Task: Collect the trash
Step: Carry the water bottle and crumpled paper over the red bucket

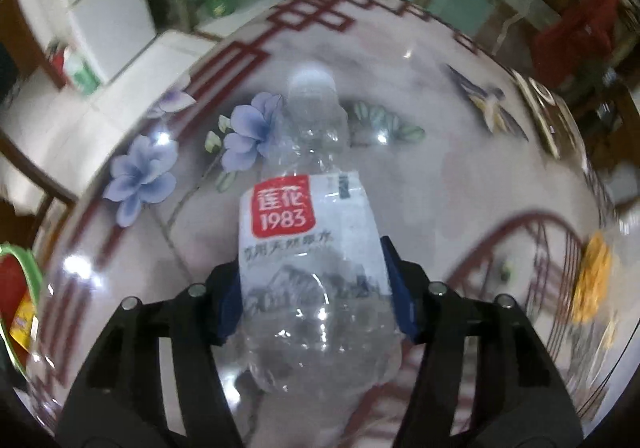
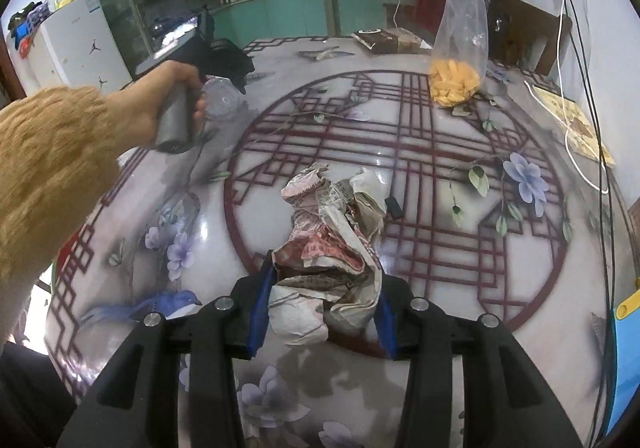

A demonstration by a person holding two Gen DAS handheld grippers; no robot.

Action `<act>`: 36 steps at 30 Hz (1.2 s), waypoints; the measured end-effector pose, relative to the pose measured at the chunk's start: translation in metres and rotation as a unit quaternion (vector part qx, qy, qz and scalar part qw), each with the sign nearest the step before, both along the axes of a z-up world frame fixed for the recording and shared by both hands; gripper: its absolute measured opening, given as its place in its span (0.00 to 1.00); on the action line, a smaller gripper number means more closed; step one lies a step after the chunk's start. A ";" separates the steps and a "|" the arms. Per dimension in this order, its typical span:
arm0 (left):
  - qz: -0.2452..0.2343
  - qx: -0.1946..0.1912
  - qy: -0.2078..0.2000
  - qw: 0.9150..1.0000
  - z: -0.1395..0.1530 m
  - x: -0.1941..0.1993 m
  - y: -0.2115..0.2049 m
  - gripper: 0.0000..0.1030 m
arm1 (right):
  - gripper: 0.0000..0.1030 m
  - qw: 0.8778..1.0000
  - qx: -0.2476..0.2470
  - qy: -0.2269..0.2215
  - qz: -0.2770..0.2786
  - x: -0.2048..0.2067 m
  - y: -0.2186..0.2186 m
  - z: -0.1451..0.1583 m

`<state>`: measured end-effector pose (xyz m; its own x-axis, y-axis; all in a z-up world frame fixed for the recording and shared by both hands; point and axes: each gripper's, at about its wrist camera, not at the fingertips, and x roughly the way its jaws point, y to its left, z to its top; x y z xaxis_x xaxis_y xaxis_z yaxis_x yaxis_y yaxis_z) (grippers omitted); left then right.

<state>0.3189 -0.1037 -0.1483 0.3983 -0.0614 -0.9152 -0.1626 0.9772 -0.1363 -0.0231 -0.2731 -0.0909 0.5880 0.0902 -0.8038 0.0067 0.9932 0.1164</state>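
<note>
1. Left gripper (image 1: 316, 300): clamped on plastic bottle (image 1: 312, 232); bottle's long axis runs fwd along fingers, cap end away, over surface (image 1: 460, 175).
2. Right gripper (image 2: 322, 308): clenched on crumpled paper wad (image 2: 332, 248), low over surface centre; bin (image 1: 18, 288) nearer left hand.

My left gripper (image 1: 316, 296) points steeply down, its blue pads (image 1: 400, 288) pressed against either side of what it carries. My left hand (image 2: 168, 103) wraps the gripper's grey handle, arm stretched out in a fuzzy tan sleeve (image 2: 52, 167). My right gripper (image 2: 320, 308) also tilts downward, its jaws partly closed, both blue pads (image 2: 260, 308) clamping their load.
</note>
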 end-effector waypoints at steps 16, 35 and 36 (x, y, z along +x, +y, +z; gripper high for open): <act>-0.208 0.059 -0.086 0.973 0.082 -0.233 0.058 0.55 | 0.41 1.000 0.003 0.002 0.013 -0.001 0.029 -0.006; -0.236 0.047 -0.186 0.953 0.101 -0.327 0.122 0.55 | 0.41 0.994 0.083 -0.050 -0.052 -0.062 0.069 0.014; -0.235 0.045 -0.188 0.953 0.103 -0.329 0.126 0.55 | 0.41 0.994 0.087 -0.045 -0.050 -0.062 0.073 0.012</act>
